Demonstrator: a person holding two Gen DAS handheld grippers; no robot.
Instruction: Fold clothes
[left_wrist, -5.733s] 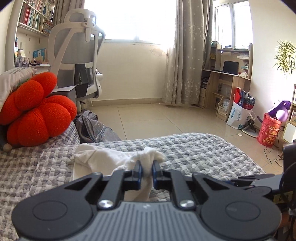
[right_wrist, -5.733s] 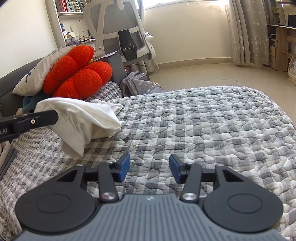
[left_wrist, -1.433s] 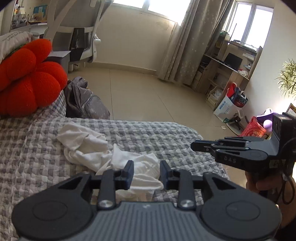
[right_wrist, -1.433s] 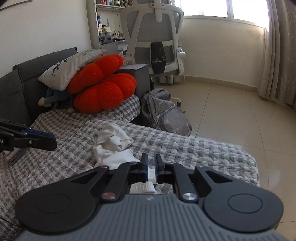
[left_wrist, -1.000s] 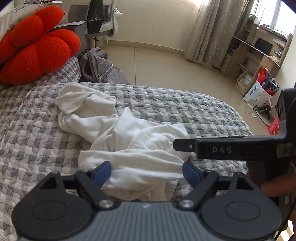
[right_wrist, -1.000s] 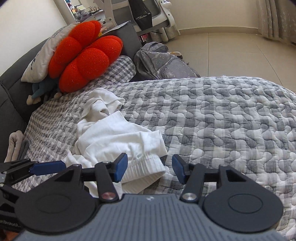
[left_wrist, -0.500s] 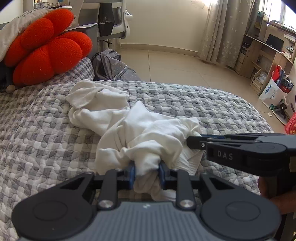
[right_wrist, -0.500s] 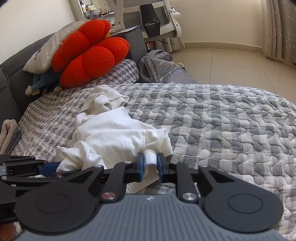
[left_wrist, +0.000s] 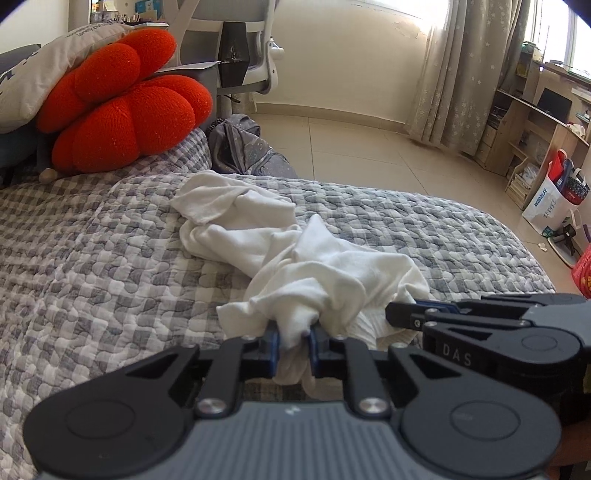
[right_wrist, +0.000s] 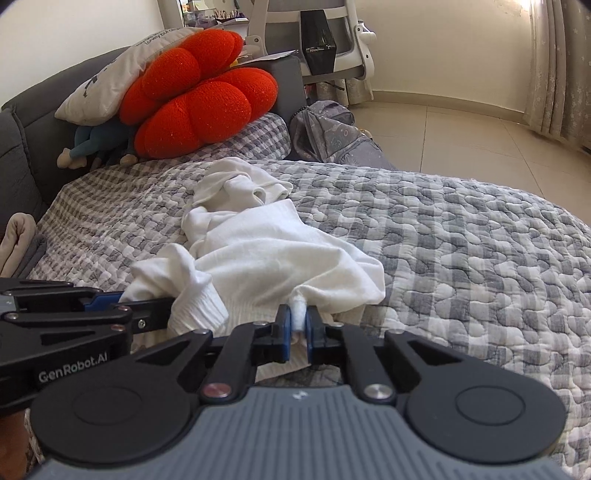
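While crumpled white cotton garment (left_wrist: 295, 254) lies on grey checked quilted bed (left_wrist: 92, 266), our left gripper (left_wrist: 293, 341) and right gripper (right_wrist: 298, 326) close, pinching its near edge; soft, light, we judge hem corners best.

Left gripper (left_wrist: 293, 345): a second back jaws wide over white garment (left_wrist: 295, 258), now closing on bunched fold of it, cloth pinched between blue pads. Right gripper (right_wrist: 298, 328): jaws likewise wide before, now closing on thin ribbed edge of same garment. Near end of garment, earlier lying slack on checked quilt (left_wrist: 92, 266), now gathered into two peaks running toward each set of tongs. Grippers sit closer together, right one just beside left.
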